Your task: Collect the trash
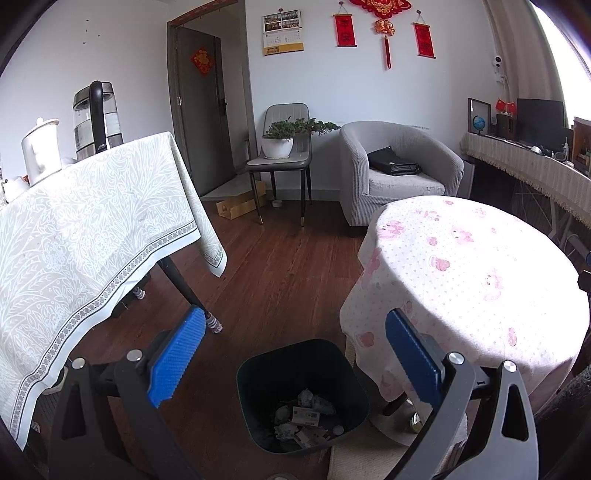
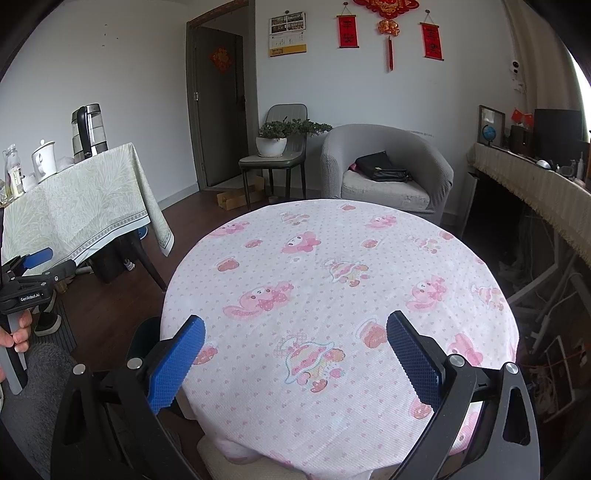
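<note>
blue-padded fingers (image 1: 177, 354) of the left tool (image 1: 291, 350) spread wide, nothing between them, hovering above a dark trash bin (image 1: 258, 373) on the wooden floor (image 1: 280, 266). inside the bin, crumpled paper and torn printed scraps (image 1: 306, 413) heaped at the bottom. bin standing just beside the skirt of the round desk (image 1: 472, 266), draped in a pink cartoon-print cloth. small metallic can (image 1: 415, 422) on the floor under that cloth's edge, just right of the bin.

right tool (image 2: 295, 354) likewise gaping, pads (image 2: 410, 354) apart and gripping nothing, held over the near rim of the round desk (image 2: 332, 258). at the far left of the right wrist view, a hand (image 2: 16, 332) wrapped round the grey handle of the left tool (image 2: 37, 266).

further left, a second desk (image 1: 85, 229) under a pale leaf-patterned cloth, carrying a white teapot (image 1: 40, 151) and a glass kettle (image 1: 96, 118). beyond, a potted plant (image 1: 280, 140) on a grey chair (image 1: 288, 162), a cardboard box (image 1: 236, 206) on the floor near its legs, a grey armchair (image 1: 399, 166) with a black bag (image 1: 393, 162) on its seat. on the back wall, a calendar (image 1: 283, 33) and red hanging decorations (image 1: 384, 29); along the right wall, a long fringed desk (image 1: 524, 162) with a small globe (image 1: 479, 122) and a dark monitor (image 1: 539, 118).
</note>
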`<state>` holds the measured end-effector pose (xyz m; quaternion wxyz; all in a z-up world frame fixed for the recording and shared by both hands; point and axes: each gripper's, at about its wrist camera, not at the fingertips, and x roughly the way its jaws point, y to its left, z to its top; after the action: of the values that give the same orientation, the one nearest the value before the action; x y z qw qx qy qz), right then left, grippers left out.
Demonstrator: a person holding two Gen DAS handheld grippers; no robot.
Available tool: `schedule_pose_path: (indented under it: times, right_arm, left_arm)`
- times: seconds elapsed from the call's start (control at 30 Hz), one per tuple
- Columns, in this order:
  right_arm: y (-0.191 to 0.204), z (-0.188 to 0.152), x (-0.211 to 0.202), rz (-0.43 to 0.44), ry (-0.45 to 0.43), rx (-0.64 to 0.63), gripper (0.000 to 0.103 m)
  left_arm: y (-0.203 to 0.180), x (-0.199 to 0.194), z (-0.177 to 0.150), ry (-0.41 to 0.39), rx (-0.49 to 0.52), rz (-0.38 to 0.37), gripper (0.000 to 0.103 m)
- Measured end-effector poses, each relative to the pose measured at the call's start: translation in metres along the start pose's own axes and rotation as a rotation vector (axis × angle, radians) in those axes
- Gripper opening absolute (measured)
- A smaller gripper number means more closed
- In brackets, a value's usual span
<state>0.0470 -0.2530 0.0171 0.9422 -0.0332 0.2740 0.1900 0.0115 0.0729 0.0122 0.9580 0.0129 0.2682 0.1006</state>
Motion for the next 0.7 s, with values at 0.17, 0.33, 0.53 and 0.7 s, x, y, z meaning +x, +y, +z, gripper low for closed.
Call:
schedule_pose_path:
  times: [0.17,0.33,0.53,0.7]
  right_arm:
    - [-0.0006,0.0003,0.0,0.001,0.0,0.001,0.099]
    - [-0.0011,0.0005,-0.0001,0.001,-0.001,-0.001,0.099]
    - [-0.0004,-0.0004,-0.0004,0.0,-0.003,-0.002,0.099]
    - [0.0001,-0.0003,-0.0004,0.0,-0.003,-0.002,0.099]
  left_arm:
    - [-0.0002,0.0,0.0001,0.0,0.001,0.0,0.1]
    - [-0.0012,-0.0004,0.0002,-0.003,0.007,0.001,0.1]
    - [-0.0025,-0.0006,0.0001,-0.006,0.015,0.001,0.1]
    - [-0.0027,-0.0008,-0.0001,-0.007,0.015,0.001,0.1]
